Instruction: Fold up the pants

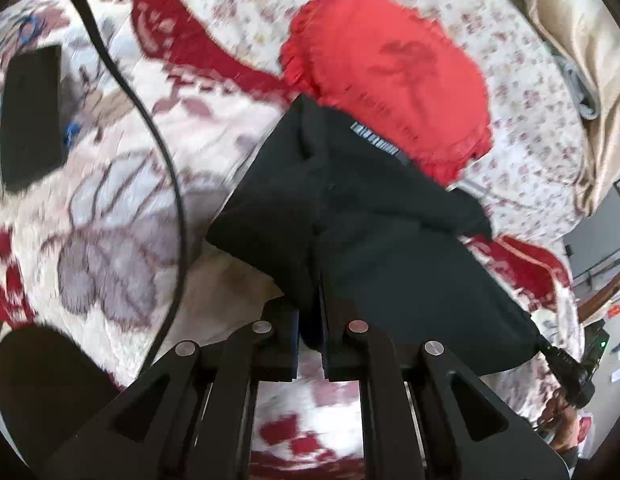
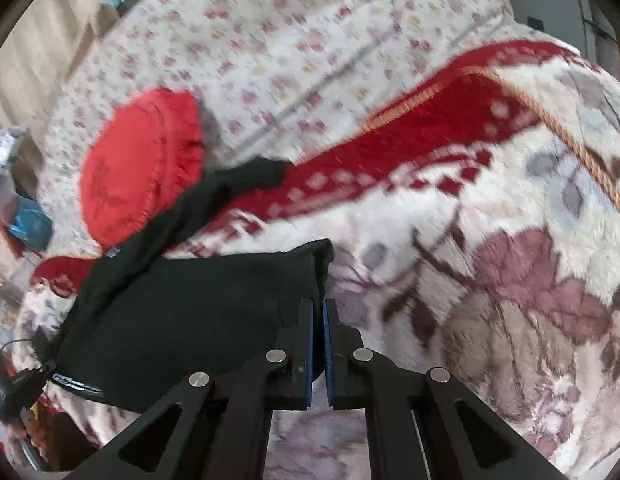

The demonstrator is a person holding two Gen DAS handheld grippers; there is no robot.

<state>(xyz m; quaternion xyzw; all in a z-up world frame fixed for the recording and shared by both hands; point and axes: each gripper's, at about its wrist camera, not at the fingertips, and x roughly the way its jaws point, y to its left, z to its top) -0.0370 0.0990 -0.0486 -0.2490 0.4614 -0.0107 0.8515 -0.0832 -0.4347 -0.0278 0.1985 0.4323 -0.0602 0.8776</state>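
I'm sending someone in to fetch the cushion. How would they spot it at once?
On the bed, look to the small-flowered sheet beyond the plush red-and-cream blanket. The cushion lies there, just past the black pants: round, plain bright red, with a frilled edge.

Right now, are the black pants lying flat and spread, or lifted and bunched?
Lifted and bunched: the black pants hang in folds between both closed jaws, above the blanket.

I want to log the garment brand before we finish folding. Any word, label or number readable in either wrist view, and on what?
None can be read.
Pale band of marks on the black fabric pants: too blurred.
Dark motif on the round red frilled cushion: a figure, not text.
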